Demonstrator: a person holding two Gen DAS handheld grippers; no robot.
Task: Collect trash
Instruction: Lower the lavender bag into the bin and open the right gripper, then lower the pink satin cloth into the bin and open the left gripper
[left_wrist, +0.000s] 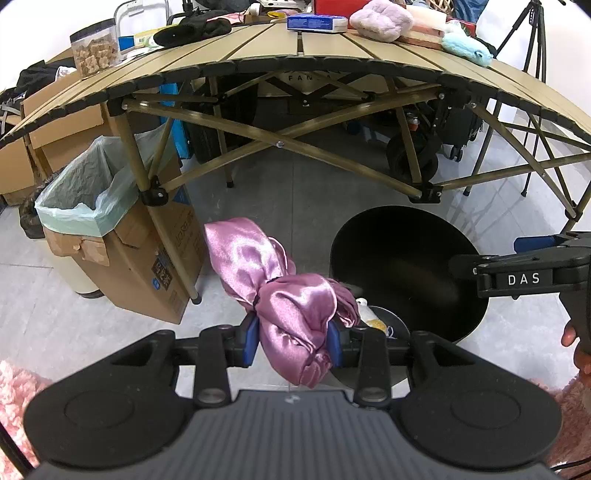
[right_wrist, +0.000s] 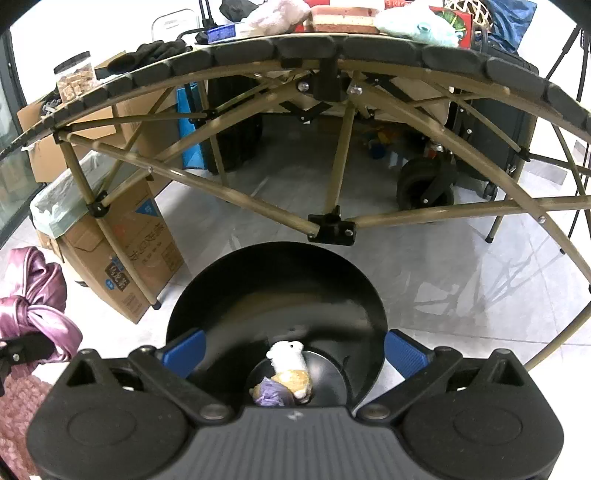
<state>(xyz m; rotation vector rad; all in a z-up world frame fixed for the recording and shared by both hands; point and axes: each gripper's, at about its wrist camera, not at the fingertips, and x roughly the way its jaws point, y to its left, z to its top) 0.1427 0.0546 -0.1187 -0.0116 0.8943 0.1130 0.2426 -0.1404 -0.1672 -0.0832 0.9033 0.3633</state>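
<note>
A knotted bundle of pink satin cloth (left_wrist: 291, 306) is held in the left gripper (left_wrist: 291, 341), pinched at its lower half between the blue pads (left_wrist: 250, 341), while the free end rises up and to the left, so the bundle's long axis runs from near right to far left. The black round bin (left_wrist: 406, 269) stands on the grey tiled floor (left_wrist: 277, 192) just to the right of the bundle and slightly beyond it, in front of the folding camp table (left_wrist: 332, 48). The right gripper (right_wrist: 293, 349) is spread wide and empty directly above the bin's mouth (right_wrist: 277, 295), with nothing between its blue pads (right_wrist: 184, 350). On the bin's floor a small white and tan plush toy (right_wrist: 290, 367) is seen lying beside a lilac crumpled scrap (right_wrist: 269, 395). A cardboard box lined with a pale green bag (left_wrist: 85, 199) stands far left under the table edge, well apart from both tools. The left hand is judged to be the one carrying trash; a short shift to the right would be needed to bring the bundle over the bin's opening.
</note>
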